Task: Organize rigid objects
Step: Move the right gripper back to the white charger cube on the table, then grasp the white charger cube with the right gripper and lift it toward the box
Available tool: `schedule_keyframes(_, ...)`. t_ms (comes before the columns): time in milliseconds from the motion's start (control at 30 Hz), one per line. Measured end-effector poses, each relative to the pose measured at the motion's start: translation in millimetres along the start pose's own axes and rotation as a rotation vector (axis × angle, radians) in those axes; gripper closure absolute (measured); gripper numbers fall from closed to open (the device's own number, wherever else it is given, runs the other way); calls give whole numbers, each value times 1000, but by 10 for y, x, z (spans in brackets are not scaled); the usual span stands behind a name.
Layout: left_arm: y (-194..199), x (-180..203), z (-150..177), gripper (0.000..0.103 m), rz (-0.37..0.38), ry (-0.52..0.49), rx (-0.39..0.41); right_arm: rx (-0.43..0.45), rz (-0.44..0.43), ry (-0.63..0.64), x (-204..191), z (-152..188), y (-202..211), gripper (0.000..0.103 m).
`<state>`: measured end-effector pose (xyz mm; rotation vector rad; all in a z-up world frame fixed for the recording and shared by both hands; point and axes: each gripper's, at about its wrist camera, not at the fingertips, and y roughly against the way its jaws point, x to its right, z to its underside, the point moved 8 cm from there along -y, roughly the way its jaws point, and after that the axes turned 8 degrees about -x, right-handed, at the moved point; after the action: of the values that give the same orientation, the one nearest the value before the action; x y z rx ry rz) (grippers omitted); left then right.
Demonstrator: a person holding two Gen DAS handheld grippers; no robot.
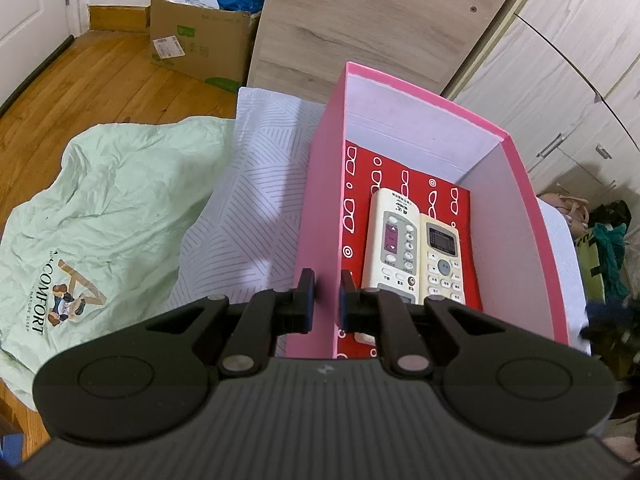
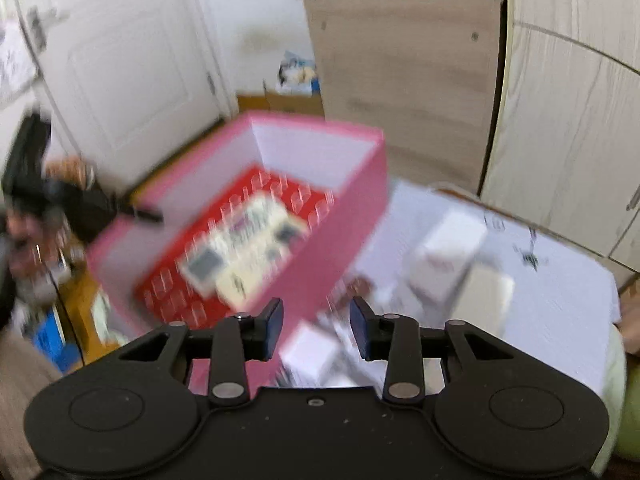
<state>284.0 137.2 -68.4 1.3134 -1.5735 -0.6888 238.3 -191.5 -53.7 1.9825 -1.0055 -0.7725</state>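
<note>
Now my left tongs pinch the near left wall of the pink box, low centre of the left view; two remotes lie side by side on its red floor. My right tongs are parted and hold nothing, low centre, above white boxes on the bed. I judge the box should stay level while the right tongs fetch one. The right view is blurred; those boxes are hard to make out.

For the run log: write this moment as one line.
left tool: shut on pink box wall | right tool: open, empty | two remotes inside box
</note>
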Motion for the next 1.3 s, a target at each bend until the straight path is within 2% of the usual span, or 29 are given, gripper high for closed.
schedule_keyframes(67,-3,22,-8,93,-14,-6,2,-51,17,-8,43,140,-76,55)
schedule_keyframes(167,9,23,5,93,-15,-12,5,-114,36,-27,81,306,-182,46)
schedule_keyframes(300,20,-27,27,92,12,12,0,-234,-57,-165,138,509,-342,44)
schedule_keyframes(567,20,-1,23,92,0,11,-1,-233,-95,-291,245,518,-525,43)
schedule_keyframes(633,23,3,24,92,1,12,-1,-230,-80,-304,267,500,-583,42)
schedule_keyframes(767,26,-7,24,92,0,11,-1,-232,-48,-280,257,466,-674,39)
schedule_keyframes(1033,25,-5,24,92,-1,12,0,-245,34,-148,125,437,-806,31)
schedule_keyframes(1300,24,-4,24,92,-1,13,-1,-212,102,-25,18,450,-757,34)
